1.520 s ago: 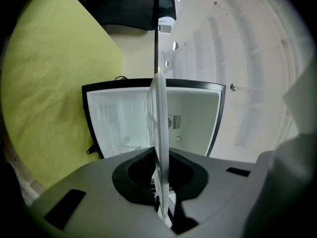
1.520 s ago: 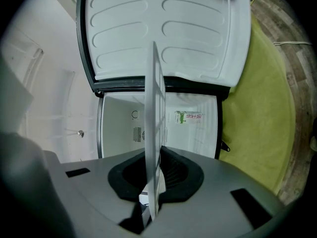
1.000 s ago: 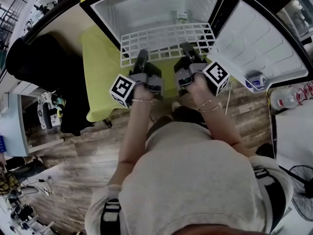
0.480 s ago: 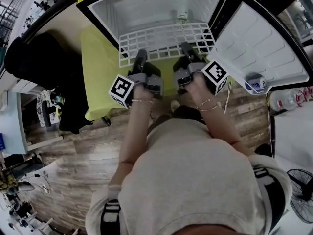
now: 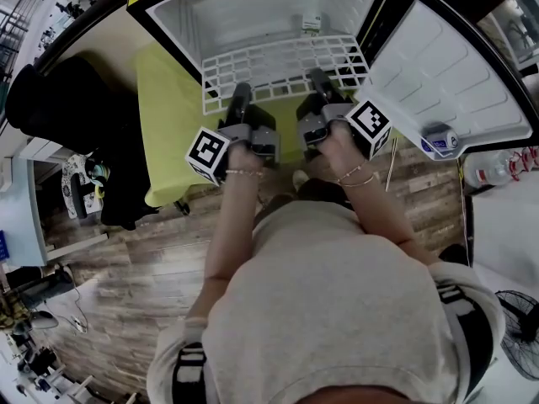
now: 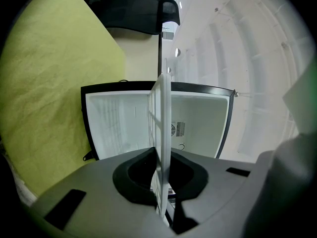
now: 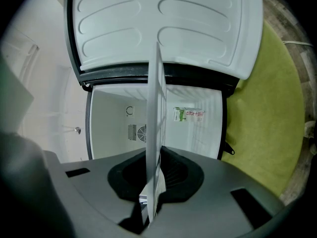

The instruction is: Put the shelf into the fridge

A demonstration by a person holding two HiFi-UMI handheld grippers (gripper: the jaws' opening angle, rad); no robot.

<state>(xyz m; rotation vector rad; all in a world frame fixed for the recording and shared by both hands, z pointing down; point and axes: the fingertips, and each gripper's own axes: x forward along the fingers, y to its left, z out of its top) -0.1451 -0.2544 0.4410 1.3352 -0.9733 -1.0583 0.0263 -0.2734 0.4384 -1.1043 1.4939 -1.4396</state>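
A white wire shelf (image 5: 282, 67) is held level at the mouth of the open fridge (image 5: 253, 7), its far edge just inside. My left gripper (image 5: 242, 96) is shut on the shelf's near edge on the left. My right gripper (image 5: 313, 81) is shut on the near edge on the right. In the left gripper view the shelf (image 6: 161, 133) shows edge-on between the jaws, with the white fridge interior (image 6: 198, 118) behind. The right gripper view has the shelf (image 7: 155, 133) edge-on too, in front of the fridge interior (image 7: 116, 118).
The fridge door (image 5: 446, 66) stands open to the right with a small bottle (image 5: 438, 137) in its lower rack. A yellow-green mat (image 5: 168, 116) lies under the fridge. A label (image 7: 188, 115) sticks on the inner wall. A black chair (image 5: 76, 116) is left; bottles (image 5: 497, 167) stand right.
Both grippers have carried the shelf a little farther towards the fridge opening; its far edge sits slightly deeper inside. The grip on it is unchanged.
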